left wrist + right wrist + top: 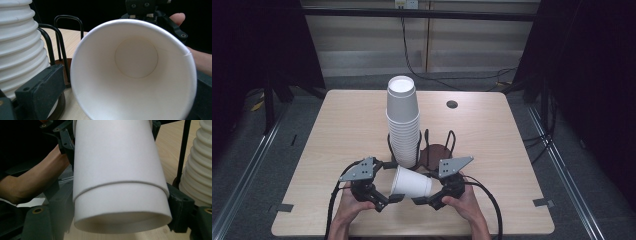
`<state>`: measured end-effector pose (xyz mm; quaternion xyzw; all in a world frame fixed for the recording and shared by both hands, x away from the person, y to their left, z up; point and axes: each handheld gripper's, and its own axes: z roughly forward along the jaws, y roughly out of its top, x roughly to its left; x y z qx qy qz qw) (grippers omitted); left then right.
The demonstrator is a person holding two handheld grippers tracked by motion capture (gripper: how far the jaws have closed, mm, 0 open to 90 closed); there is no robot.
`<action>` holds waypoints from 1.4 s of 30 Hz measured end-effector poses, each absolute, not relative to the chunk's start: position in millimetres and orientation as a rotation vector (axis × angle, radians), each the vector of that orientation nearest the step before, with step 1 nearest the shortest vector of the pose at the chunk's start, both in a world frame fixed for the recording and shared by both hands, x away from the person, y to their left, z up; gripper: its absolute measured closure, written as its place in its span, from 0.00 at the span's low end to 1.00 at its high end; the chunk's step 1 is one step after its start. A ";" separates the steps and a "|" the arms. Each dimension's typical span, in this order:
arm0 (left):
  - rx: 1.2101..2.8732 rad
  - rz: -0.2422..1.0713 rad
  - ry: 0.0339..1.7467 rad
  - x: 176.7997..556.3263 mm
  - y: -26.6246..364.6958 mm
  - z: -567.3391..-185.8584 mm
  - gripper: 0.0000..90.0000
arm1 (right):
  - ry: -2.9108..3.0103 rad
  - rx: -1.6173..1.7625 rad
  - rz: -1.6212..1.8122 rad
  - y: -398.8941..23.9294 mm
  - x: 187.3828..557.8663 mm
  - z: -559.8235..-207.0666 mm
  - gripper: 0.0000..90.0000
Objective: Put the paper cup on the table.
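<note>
Two claws met over the near middle of the tabletop (pixel 342 120), a pale wooden surface that took up the centre of the high view. Above them in that frame rose a tall stack of white cups (pixel 402 120), standing upright in a black wire holder (pixel 449 142) with a dark round base; in the left gripper view the stack's ribbed rims filled the upper left corner, and in the right gripper view they ran down the right edge. Below the stack, a single white paper cup (pixel 411 182) lay on its side between the two claws, its open mouth toward the lower left of the high view and its base toward the lower right. The left gripper view looked straight into that mouth (pixel 132 72), down to the round bottom. The left claw (pixel 386 199) had its jaws set on either side of the cup's rim end and clamped on it. The right claw (pixel 424 200) gripped the base end; in the right gripper view its jaws pressed both flanks of the cup's wall (pixel 117 170). A small dark hole (pixel 452 104) sat in the upper right of the tabletop.
</note>
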<state>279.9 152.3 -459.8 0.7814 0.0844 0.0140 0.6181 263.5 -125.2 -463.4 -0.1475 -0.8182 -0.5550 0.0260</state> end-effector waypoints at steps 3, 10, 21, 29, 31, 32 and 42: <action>1.794 0.024 0.183 281.5 151.4 -459.7 0.00 | -2.527 -0.450 -1.717 -124.6 264.0 -463.1 0.26; 1.776 -0.020 0.173 283.9 149.8 -461.4 0.05 | -2.530 -0.446 -1.717 -123.9 264.7 -462.8 0.26; 1.791 -0.025 0.174 284.2 144.9 -462.9 0.04 | -2.526 -0.440 -1.724 -124.4 266.3 -462.0 0.26; 1.793 -0.046 0.166 284.8 146.3 -462.2 0.07 | -2.521 -0.433 -1.725 -124.2 266.4 -462.3 0.26; 1.785 -0.058 0.157 285.4 147.9 -461.6 0.09 | -2.524 -0.426 -1.719 -124.9 266.0 -462.1 0.26; 1.784 -0.063 0.153 285.5 148.4 -461.3 0.09 | -2.526 -0.425 -1.720 -125.1 265.8 -461.9 0.25; 1.791 -0.045 0.166 282.3 151.0 -457.4 0.12 | -2.512 -0.439 -1.750 -125.9 264.5 -464.8 0.18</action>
